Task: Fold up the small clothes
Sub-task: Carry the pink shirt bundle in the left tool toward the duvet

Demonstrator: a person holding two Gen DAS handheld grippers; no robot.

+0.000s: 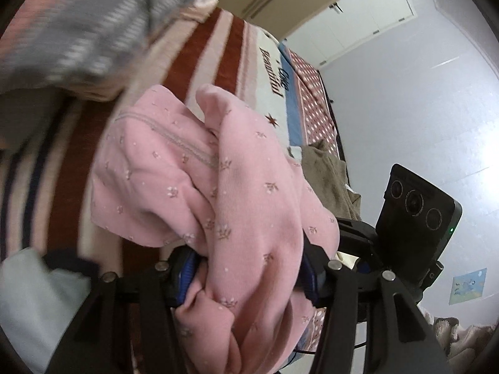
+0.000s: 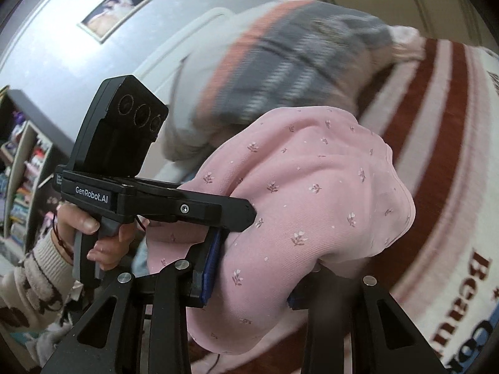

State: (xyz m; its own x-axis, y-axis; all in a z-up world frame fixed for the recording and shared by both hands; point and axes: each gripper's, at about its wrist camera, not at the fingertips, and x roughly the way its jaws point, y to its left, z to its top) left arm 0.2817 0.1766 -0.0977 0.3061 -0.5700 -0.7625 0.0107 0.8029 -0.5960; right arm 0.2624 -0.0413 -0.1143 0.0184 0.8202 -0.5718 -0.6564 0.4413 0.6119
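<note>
Left gripper (image 1: 246, 275): you have its jaws clamped on a bunch of the pink garment (image 1: 199, 187).
Right gripper (image 2: 249, 283): your jaws pinch another fold of the same cloth.
Garment: it hangs bunched between your two grippers, above the striped blanket (image 2: 436, 162).
Behind: a blurred grey-striped heap (image 1: 93, 31).

Pale wall (image 1: 405, 109), striped bedspread (image 1: 199, 50)

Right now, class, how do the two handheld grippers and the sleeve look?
Both grippers are black with blue-padded fingers and silver bolts. The left gripper, seen from the right wrist, reads "GenRobot.AI", with a grey handle. The sleeve is fuzzy cream with dark patches.
</note>
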